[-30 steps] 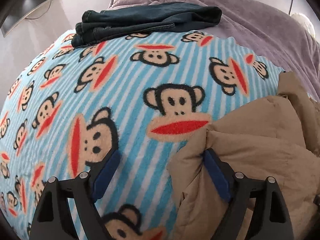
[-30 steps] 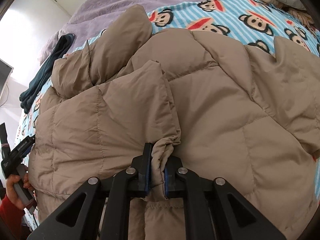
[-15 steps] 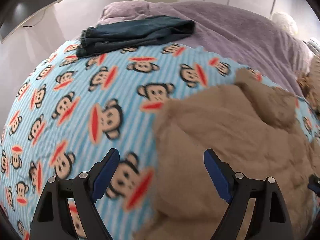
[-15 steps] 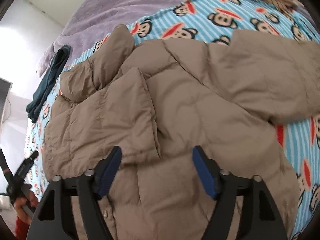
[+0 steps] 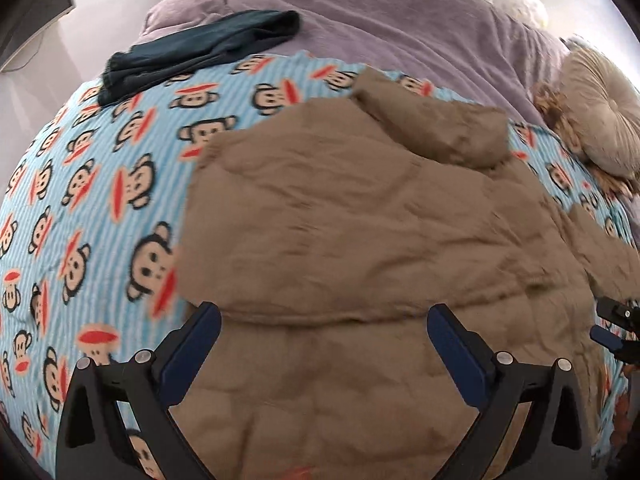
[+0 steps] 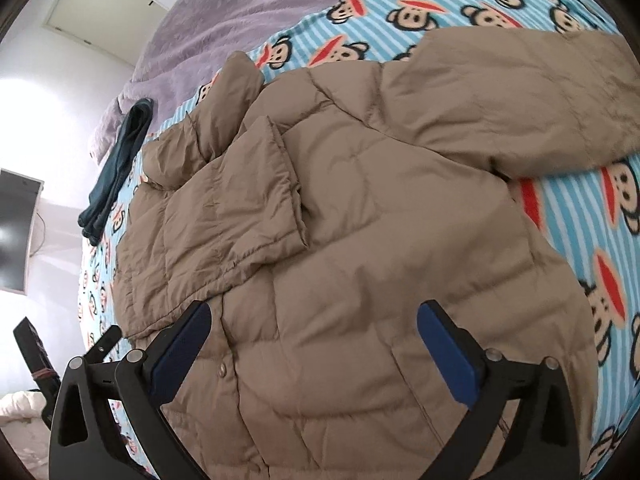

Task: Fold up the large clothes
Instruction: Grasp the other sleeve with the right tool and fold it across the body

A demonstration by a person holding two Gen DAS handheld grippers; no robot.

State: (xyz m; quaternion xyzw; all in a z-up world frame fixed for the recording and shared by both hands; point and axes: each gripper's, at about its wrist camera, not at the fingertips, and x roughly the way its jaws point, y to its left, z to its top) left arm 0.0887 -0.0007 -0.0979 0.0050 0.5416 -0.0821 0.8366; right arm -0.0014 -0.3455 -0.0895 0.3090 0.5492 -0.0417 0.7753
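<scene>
Two grippers hover over a half-folded tan puffer jacket [image 6: 360, 208] lying on the monkey-print blanket [image 5: 100, 184] of the bed.

The left gripper [image 5: 324, 352] and right gripper [image 6: 312, 348] both have fingers opening wide, nothing between them. One sleeve [image 6: 240, 208] already lies across the body; the other sleeve [image 6: 520, 92] still sprawls outward. I'd pinch that near its cuff and lay it flat inward, smoothing puffiness before folding further.
</scene>
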